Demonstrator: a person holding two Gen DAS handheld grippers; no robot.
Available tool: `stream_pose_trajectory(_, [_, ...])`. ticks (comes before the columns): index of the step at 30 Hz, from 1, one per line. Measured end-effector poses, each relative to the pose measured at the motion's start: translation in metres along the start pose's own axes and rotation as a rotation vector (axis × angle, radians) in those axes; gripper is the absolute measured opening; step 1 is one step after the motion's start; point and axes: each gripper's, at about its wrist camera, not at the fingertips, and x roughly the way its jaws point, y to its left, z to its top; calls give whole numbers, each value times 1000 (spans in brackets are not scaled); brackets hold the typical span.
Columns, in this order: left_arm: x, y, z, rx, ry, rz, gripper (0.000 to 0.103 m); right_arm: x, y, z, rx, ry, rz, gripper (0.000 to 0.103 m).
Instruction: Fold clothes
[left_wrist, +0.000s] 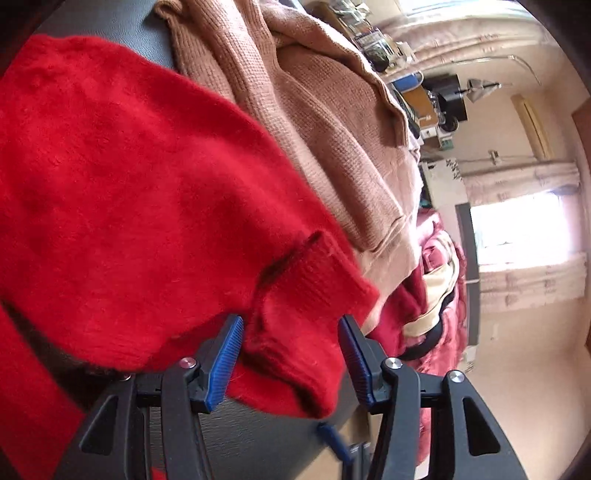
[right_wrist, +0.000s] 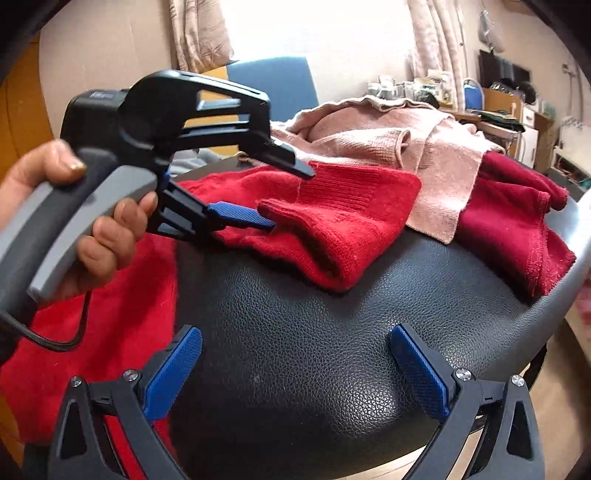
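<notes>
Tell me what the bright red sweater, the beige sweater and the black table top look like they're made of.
Red sweater: soft, fuzzy knit, perhaps wool or angora; fine hairs show, with a ribbed cuff. Beige sweater: coarser, matte knit with clear stitch rows, likely wool or acrylic. Black table top: leather or faux leather, with a pebbled grain and a slight sheen.

The left black two-finger gripper with blue ribbed pads (right_wrist: 284, 195) is gripped by a bare hand (right_wrist: 74, 218) (jaws spread); the right matching gripper (right_wrist: 295, 350) gapes wide, holding nothing.
</notes>
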Motion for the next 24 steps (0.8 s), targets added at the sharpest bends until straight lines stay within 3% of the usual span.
stream_pose_trajectory(2, [8,-4,1,-3,22,-20,27,-1,2,-3,-18,-9,-20,103])
stream_pose_trajectory(3, [1,-8,4,9,9,-28,4,-1,3,-4,-26,-14,-30,103])
stream_pose_trajectory(10, [-114,-48,38,144,-234,-79,6,-5,9,-12,-74,-34,-77,103])
stream_pose_trajectory(16, [-213,-82,68,259,-443,-123,6,-4,8,-5,-81,23,-65,103])
stream_pose_trajectory(19, [-281,-82,69,288,-566,-119,6,-5,2,7,-29,65,-31,103])
stream_pose_trajectory(24, [-367,-68,53,290,-712,-103,6,-21,22,24,-6,18,146,103])
